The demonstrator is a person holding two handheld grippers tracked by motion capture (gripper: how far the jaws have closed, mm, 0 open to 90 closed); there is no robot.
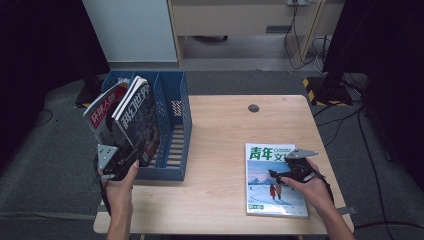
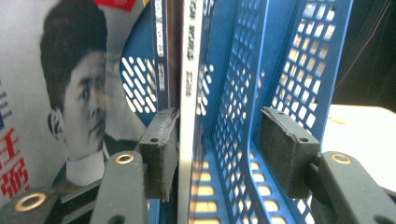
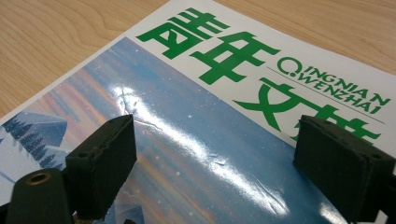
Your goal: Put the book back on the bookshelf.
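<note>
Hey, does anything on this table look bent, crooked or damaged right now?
Yes. The green-titled magazine lying flat on the table has creases in its glossy cover, seen between the right gripper's open fingers. In the blue file rack, two magazines lean left instead of upright.

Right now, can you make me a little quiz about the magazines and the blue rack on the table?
1. True or false: the magazine with green letters stands upright in the blue file rack.
2. How many magazines stand in the rack? A) one B) two C) four
3. Fill in: the right gripper hovers with open jaws over the ____ magazine.

Key:
1. False. It lies flat on the wooden table.
2. B. The red-titled magazine and the dark-cover magazine stand there; the left gripper is open beside a spine.
3. Green-lettered.
</note>
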